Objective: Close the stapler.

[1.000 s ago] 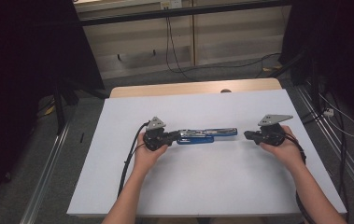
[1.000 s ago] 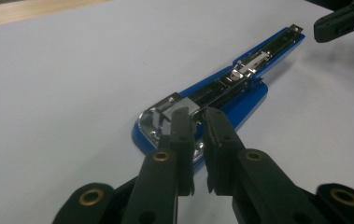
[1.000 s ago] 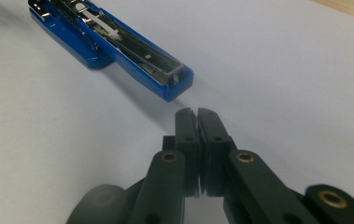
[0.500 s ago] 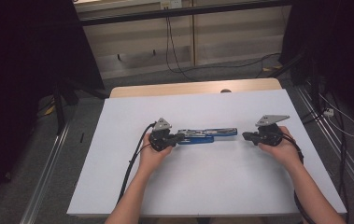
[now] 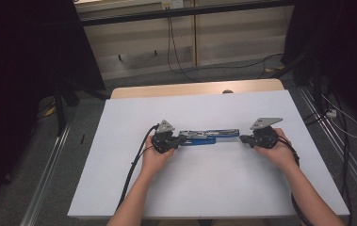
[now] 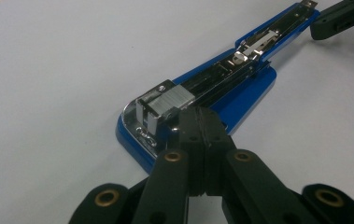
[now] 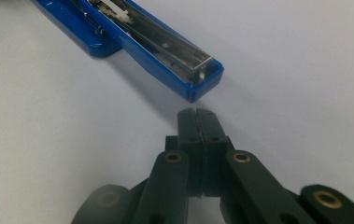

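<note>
A: Jaws first: both pairs are clenched with nothing between them. On the left gripper (image 6: 198, 122) they have just finished closing, and the black tips press against the staple end of the blue plastic stapler with its bright metal magazine (image 5: 207, 137), which lies swung open flat.

B: And the right gripper (image 7: 197, 114)?

A: Its tips sit just beside the stapler's far end, a sliver apart from the blue edge as far as I can tell. Compared with a second ago, the stapler lies where it did and both hands have hardly shifted.

B: So what does that mean for the work?

A: My guess is the person is bracing the opened stapler from both ends, perhaps to load or fold it shut.

B: Surroundings?

A: Under the stapler, a white tabletop (image 5: 204, 188) with a bare wooden strip (image 5: 190, 88) at the far edge. Beyond that, pale panels with hanging black cables (image 5: 174, 52), and dark curtains at both sides.
</note>
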A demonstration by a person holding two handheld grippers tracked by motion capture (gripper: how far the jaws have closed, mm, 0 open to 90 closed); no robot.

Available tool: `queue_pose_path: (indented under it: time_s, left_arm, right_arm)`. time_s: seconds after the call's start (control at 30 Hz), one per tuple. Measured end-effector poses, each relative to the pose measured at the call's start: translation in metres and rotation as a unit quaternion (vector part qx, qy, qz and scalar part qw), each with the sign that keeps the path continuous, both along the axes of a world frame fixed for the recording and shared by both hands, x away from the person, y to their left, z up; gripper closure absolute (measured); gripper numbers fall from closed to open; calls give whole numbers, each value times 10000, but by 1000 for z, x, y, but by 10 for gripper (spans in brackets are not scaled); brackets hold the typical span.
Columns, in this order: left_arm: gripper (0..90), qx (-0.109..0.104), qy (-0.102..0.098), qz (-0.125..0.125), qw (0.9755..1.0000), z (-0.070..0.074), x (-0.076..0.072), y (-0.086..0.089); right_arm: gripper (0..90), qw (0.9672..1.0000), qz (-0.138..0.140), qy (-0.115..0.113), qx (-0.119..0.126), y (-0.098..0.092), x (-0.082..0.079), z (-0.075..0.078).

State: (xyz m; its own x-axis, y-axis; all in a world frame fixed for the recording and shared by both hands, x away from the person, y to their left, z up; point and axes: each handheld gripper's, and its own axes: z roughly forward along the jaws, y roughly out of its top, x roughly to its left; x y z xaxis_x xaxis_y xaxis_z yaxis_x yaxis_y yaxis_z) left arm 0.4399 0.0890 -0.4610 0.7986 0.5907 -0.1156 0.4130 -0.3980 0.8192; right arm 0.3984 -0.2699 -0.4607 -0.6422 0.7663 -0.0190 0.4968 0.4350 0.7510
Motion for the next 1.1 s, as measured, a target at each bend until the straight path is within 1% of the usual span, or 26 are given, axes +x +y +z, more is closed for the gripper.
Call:
queue_pose_path:
  time_s: [0.07, 0.17, 0.23, 0.4, 0.5, 0.6, 0.63, 0.8, 0.93, 1.1]
  left_arm:
    - [900, 10, -19, 8, 10000, 0, 0, 0]
    - [900, -2, -4, 12, 10000, 0, 0, 0]
    - [900, -1, -4, -5, 10000, 0, 1, 1]
    - [900, 85, -58, 21, 9999, 1, 1, 4]
    - [900, 51, -6, 78, 10000, 1, 1, 6]
    - [900, 79, -36, 64, 9999, 1, 2, 8]
    - [900, 55, -19, 77, 10000, 1, 1, 8]
    - [900, 68, -35, 80, 9999, 1, 1, 8]
    - [900, 35, -36, 82, 10000, 0, 1, 7]
    - [900, 62, -61, 78, 9999, 0, 1, 7]
  right_arm:
    - [900, 10000, 5, 1, 42, 0, 1, -1]
    - [900, 10000, -6, 21, 29, 1, 2, -3]
    - [900, 10000, 39, 24, 36, 2, 2, -4]
    - [900, 9999, 50, 13, 109, 4, 1, -3]
    - [900, 9999, 56, 16, 137, 3, 1, -3]
    - [900, 9998, 46, 21, 167, 3, 1, -3]
    - [900, 9998, 44, 24, 176, 2, 1, -3]
    - [900, 9998, 17, -41, 207, 2, 2, -2]
    - [900, 9996, 15, -66, 268, 2, 2, -1]
    - [900, 9994, 12, -131, 309, 3, 2, 2]
